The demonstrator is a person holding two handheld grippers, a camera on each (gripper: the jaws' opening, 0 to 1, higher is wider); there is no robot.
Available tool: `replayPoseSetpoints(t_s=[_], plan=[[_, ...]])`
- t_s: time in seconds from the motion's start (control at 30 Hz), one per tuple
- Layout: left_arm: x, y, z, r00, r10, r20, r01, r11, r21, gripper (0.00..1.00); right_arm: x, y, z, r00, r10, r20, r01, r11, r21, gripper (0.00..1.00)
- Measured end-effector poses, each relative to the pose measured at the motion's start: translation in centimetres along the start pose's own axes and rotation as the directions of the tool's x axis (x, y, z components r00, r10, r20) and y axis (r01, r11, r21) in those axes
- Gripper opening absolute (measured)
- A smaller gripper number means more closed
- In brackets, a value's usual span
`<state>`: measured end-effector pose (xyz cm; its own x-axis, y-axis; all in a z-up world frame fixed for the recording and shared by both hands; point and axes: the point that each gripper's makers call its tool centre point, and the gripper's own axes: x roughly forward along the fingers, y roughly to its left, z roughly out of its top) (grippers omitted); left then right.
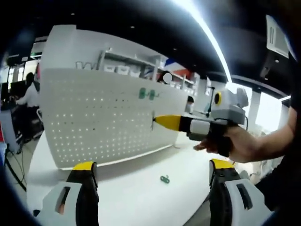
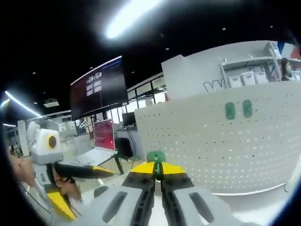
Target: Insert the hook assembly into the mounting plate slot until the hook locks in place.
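A white pegboard mounting plate (image 1: 94,117) stands upright on the white table (image 1: 131,197). Two green hooks (image 1: 146,93) are seated on its upper part. My right gripper (image 1: 160,121), held by a hand, comes in from the right, and its yellow tips press a small green hook (image 1: 154,121) against the plate's face. In the right gripper view the gripper (image 2: 157,168) is shut on that green hook (image 2: 156,157), with the plate (image 2: 197,146) just beyond and the two seated hooks (image 2: 238,109) higher up. My left gripper (image 1: 153,167) is open and holds nothing.
One loose green hook (image 1: 164,179) lies on the table in front of the plate. A person (image 1: 29,94) sits at a desk far left. Shelves with bins (image 1: 127,66) stand behind the plate. A big dark screen (image 2: 96,92) hangs behind my left gripper (image 2: 80,186).
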<state>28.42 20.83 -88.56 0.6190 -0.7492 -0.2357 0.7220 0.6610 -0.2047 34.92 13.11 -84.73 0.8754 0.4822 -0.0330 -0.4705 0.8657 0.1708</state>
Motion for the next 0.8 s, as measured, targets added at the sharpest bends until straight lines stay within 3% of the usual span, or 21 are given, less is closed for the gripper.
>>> replayPoseSetpoints(t_s=[0.1,0.2,0.8], plan=[[0.0,-0.1,0.1,1.000,-0.001,0.004,0.001,1.000,-0.009,1.00,0.4,-1.2,0.6,0.999,-0.033,0.017,0.034,0.998,-0.050,0.00],[0.2,-0.1,0.1,1.000,0.005,0.001,-0.005,1.000,-0.001,1.00,0.9,-2.9,1.4,0.997,-0.072,0.039,0.071,0.997,0.015,0.00],[1.1,1.2,-0.1,0.999,0.036,0.001,-0.036,0.998,-0.044,0.99,1.8,-10.6,3.8,0.972,-0.221,0.084,0.225,0.973,-0.049,0.00]])
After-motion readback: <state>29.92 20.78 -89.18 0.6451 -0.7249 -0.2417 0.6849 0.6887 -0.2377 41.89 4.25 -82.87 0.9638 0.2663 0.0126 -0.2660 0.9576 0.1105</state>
